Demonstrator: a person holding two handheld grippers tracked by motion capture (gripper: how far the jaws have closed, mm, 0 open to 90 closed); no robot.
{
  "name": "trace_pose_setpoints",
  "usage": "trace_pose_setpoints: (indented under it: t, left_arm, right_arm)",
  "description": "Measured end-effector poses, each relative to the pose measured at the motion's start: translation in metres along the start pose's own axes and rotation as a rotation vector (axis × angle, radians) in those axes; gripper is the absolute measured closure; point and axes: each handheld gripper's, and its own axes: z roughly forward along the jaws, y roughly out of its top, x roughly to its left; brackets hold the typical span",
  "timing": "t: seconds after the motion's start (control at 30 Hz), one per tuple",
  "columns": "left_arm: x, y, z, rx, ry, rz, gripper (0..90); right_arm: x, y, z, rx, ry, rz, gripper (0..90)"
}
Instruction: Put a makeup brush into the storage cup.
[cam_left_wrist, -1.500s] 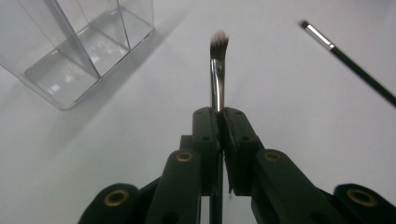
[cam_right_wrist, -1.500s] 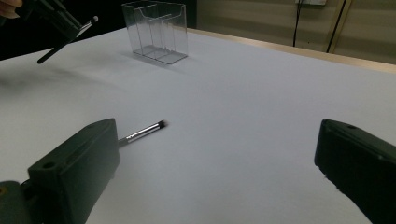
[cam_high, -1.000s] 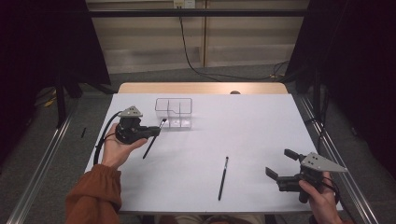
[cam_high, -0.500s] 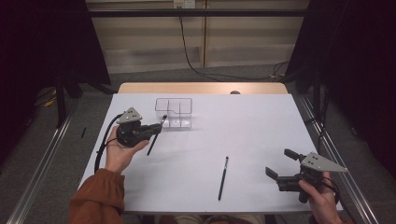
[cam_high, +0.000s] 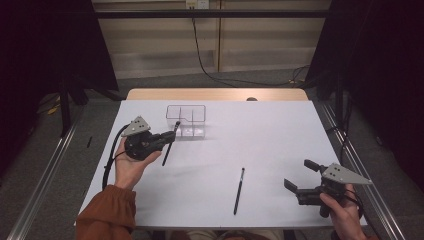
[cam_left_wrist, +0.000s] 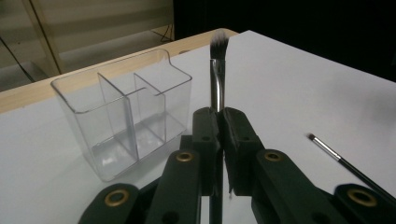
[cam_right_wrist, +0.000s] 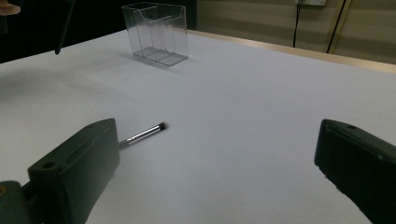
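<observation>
Left tongs (cam_high: 167, 139) clamped on brush (cam_left_wrist: 217, 70), bristles up, just beside clear box (cam_high: 186, 121). Right tongs (cam_high: 299, 179) apart. Risk: brush slips, or bumps box wall, tips box.

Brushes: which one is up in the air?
The fluffy white-tipped brush, pinched upright in the shut left gripper beside the clear box. The thin brush lies flat on the table.

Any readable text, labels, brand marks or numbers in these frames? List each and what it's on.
None: no print shows on the clear organizer, the held makeup brush, the thin brush on the table, the left gripper or the right gripper.
</observation>
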Motion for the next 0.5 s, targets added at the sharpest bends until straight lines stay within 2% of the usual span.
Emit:
trace_pose_setpoints:
  t: [0.23,0.5]
  left_arm:
    - [0.003,0.006,0.002,-0.019,0.005,-0.013,84.0]
    - [0.004,0.018,0.008,-0.039,0.02,-0.009,84.0]
  right_arm:
    - [0.0,0.0,0.0,-0.001,0.0,0.0,0.0]
    - [0.0,0.0,0.0,-0.007,-0.002,0.006,0.0]
